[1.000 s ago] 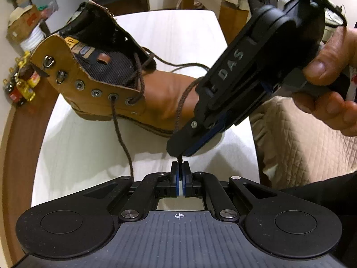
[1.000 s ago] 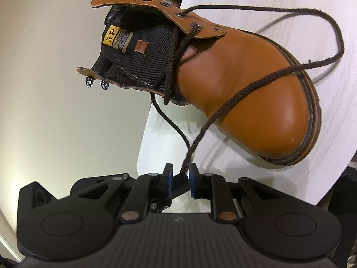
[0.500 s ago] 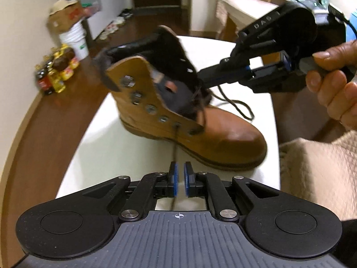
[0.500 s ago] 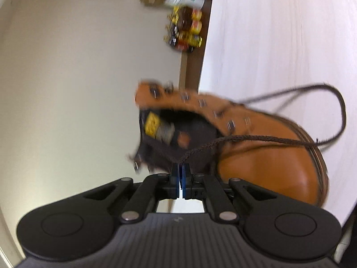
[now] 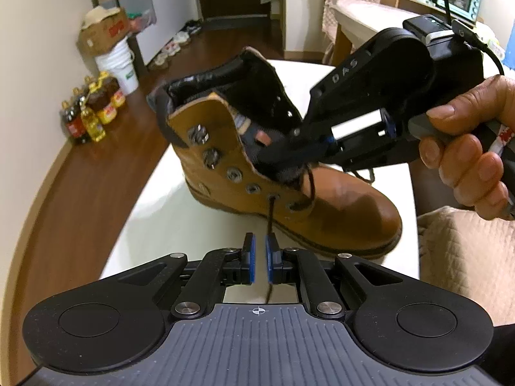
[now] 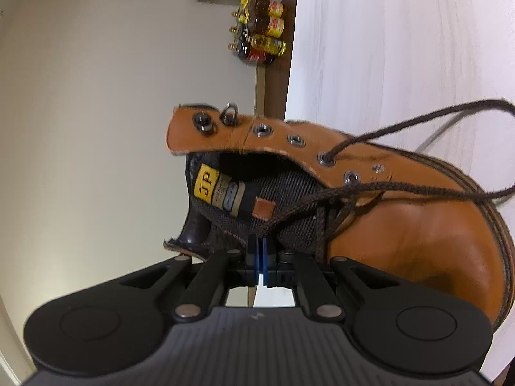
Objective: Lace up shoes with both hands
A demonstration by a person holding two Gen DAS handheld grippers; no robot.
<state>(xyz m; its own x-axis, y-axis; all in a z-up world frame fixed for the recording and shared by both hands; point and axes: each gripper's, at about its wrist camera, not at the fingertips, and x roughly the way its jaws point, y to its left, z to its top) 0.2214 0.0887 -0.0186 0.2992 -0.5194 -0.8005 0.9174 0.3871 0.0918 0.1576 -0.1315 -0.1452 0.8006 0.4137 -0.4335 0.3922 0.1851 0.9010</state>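
A tan leather boot (image 5: 338, 206) lies on the white table (image 5: 167, 225), toe to the right. Its dark brown lace (image 5: 271, 215) drops from a lower eyelet and passes loosely between the fingers of my left gripper (image 5: 259, 254), which stand slightly open just in front of the boot. A hand (image 5: 466, 154) holds my right gripper (image 5: 283, 160) over the boot's tongue. In the right wrist view, the right gripper (image 6: 259, 251) is shut on the other lace end (image 6: 418, 189), which runs taut across the tongue of the boot (image 6: 402, 241). The upper eyelets (image 6: 262, 129) hold no lace.
Several oil bottles (image 5: 91, 109) stand on the wooden floor to the left, with a white bucket and a carton (image 5: 119, 67) behind them. A quilted cushion (image 5: 463, 257) lies at the right of the table. Another table (image 5: 363, 13) stands at the back.
My left gripper has let go of the lace tip and drawn back from the boot. The right gripper has shut on the lace and carried it up over the tongue.
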